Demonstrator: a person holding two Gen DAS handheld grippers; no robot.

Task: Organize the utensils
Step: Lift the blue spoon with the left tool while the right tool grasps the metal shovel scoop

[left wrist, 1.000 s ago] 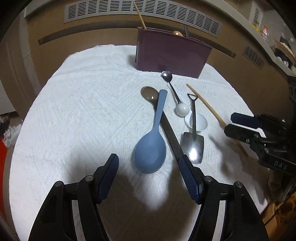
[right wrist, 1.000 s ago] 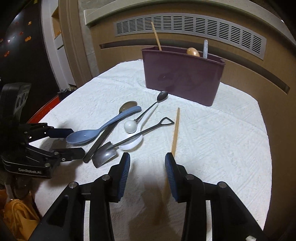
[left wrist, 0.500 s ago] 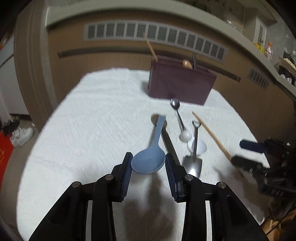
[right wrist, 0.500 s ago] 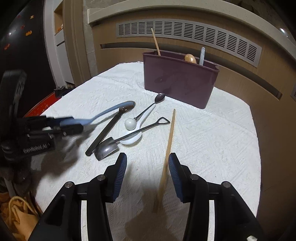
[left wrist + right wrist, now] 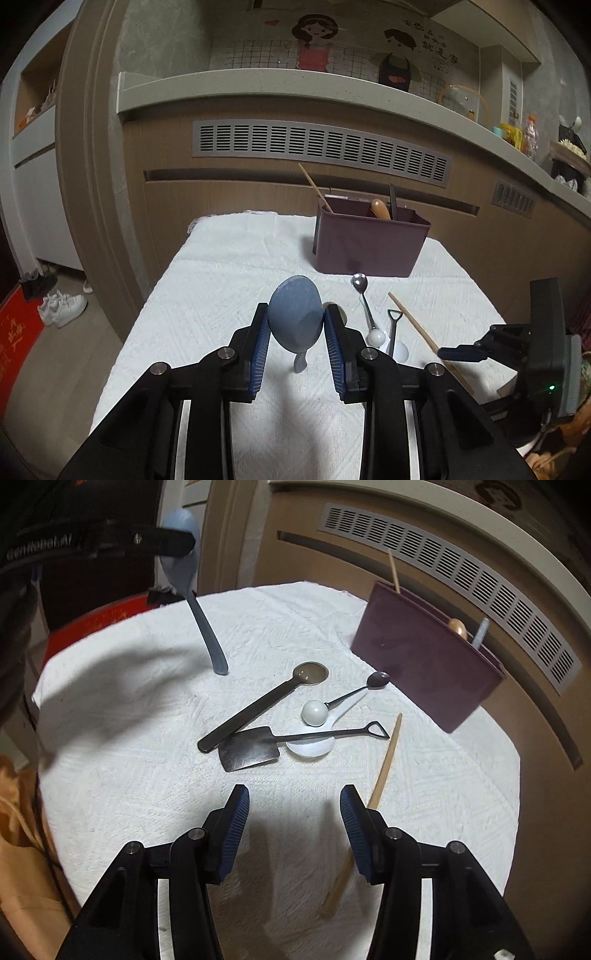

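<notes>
Your left gripper (image 5: 294,325) has its jaws clamped on the bowl of the blue rice paddle (image 5: 294,319); they have just been closing on it, and the paddle hangs lifted clear of the white cloth (image 5: 229,280) covering the tabletop, bowl up and handle pointing down. From the right wrist view the same paddle (image 5: 184,554) shows high over the tabletop's left edge.

Your right gripper (image 5: 291,808) hovers above the near edge with its jaws at a middling gap that has just been widening, and nothing sits between them. The wooden chopstick (image 5: 386,760) lies just beside the right-hand finger (image 5: 354,830), its near part passing under it.

Mid-tabletop lies a cluster: the long dark spoon (image 5: 258,709), the small shovel-shaped spoon (image 5: 255,751) with its handle crossing the white soup spoon (image 5: 314,747), a white ball-ended piece (image 5: 314,712), and a small dark teaspoon (image 5: 376,681) nearest the holder. The maroon utensil holder (image 5: 424,672) stands at the far edge, with a chopstick, a wooden handle and a grey handle sticking up out of it.
</notes>
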